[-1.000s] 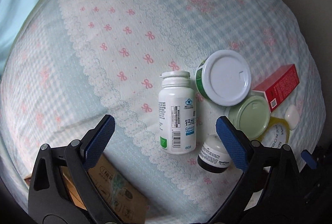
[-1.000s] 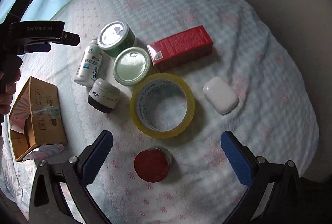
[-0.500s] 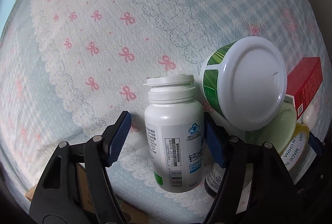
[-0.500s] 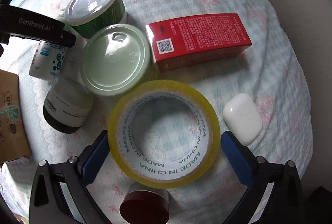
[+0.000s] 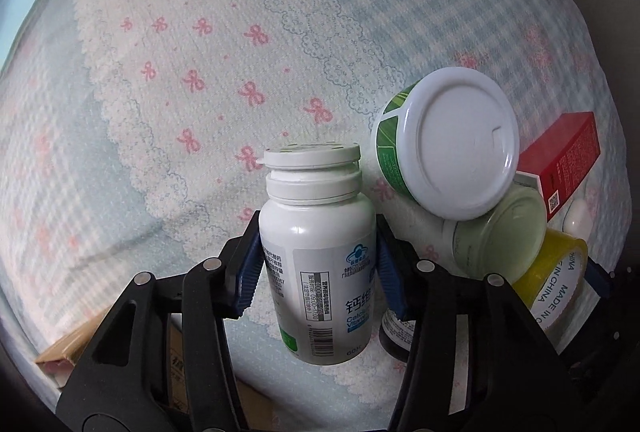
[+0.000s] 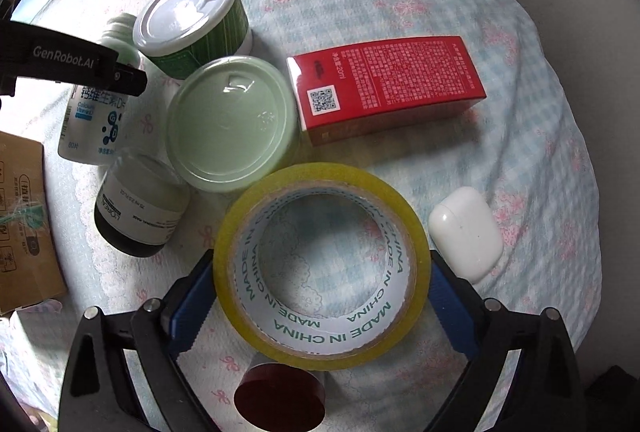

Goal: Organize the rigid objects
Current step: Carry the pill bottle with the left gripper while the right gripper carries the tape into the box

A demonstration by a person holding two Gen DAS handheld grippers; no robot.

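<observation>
My left gripper point(image 5: 318, 264) is shut on the white pill bottle point(image 5: 316, 268), both blue pads pressed to its sides; the bottle lies on the bedspread, cap pointing away. It also shows in the right wrist view point(image 6: 94, 119), with the left gripper's arm across it. My right gripper point(image 6: 316, 302) has closed onto the yellow tape roll point(image 6: 320, 268), pads touching its outer rim on both sides. The roll lies flat on the cloth.
A green can with a white lid point(image 6: 192, 23), a pale green lidded tin point(image 6: 230, 121), a dark jar point(image 6: 138, 207), a red box point(image 6: 386, 81), a white case point(image 6: 466, 238) and a dark red cap point(image 6: 278, 398) lie close together. A cardboard box point(image 6: 22, 224) sits at the left.
Both grippers moved down and forward. The left jaws closed from wide open onto the pill bottle. The right jaws closed in on the tape roll.
</observation>
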